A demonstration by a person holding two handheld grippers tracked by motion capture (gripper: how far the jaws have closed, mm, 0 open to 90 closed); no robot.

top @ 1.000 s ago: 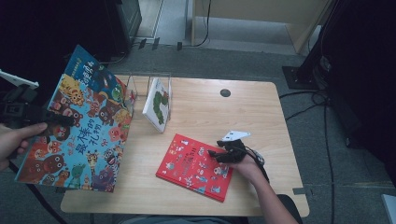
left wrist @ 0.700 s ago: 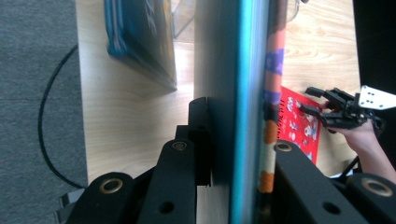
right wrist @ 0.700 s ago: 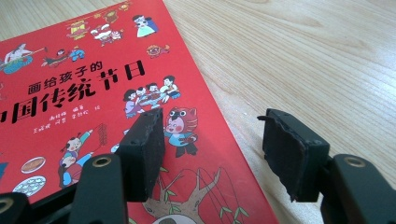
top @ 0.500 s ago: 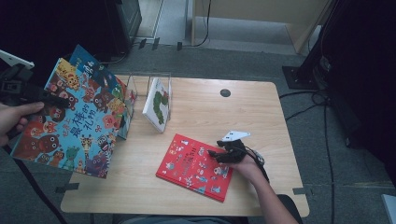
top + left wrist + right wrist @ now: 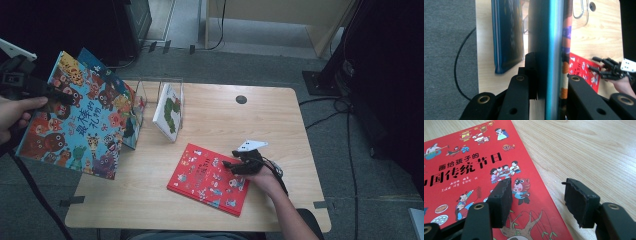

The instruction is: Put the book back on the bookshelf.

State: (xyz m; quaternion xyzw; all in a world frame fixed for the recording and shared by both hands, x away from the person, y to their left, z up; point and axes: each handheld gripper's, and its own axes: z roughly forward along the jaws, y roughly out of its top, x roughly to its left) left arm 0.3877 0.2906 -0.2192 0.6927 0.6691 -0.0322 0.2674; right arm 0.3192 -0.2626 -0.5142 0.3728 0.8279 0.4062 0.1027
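Note:
My left gripper (image 5: 47,95) is at the far left, shut on the edge of a large blue picture book (image 5: 85,120) with cartoon monsters. It holds the book tilted, off the table's left edge. In the left gripper view the jaws (image 5: 549,75) clamp the book's teal edge (image 5: 551,37). A red picture book (image 5: 210,177) lies flat near the table's front. My right gripper (image 5: 231,165) rests open at its right edge. Up close (image 5: 537,195), one pad hovers over the red cover (image 5: 474,157) and the other over bare wood.
A clear book stand (image 5: 160,87) holds a white caterpillar book (image 5: 169,111) upright. A dark blue book (image 5: 506,35) leans behind the held one. A cable hole (image 5: 241,99) sits at the wooden table's (image 5: 280,130) back. Cables (image 5: 345,130) trail on the floor at the right.
My left hand has lifted the big monster book up and back, away from the table's front left corner. The right gripper and the red book have not moved.

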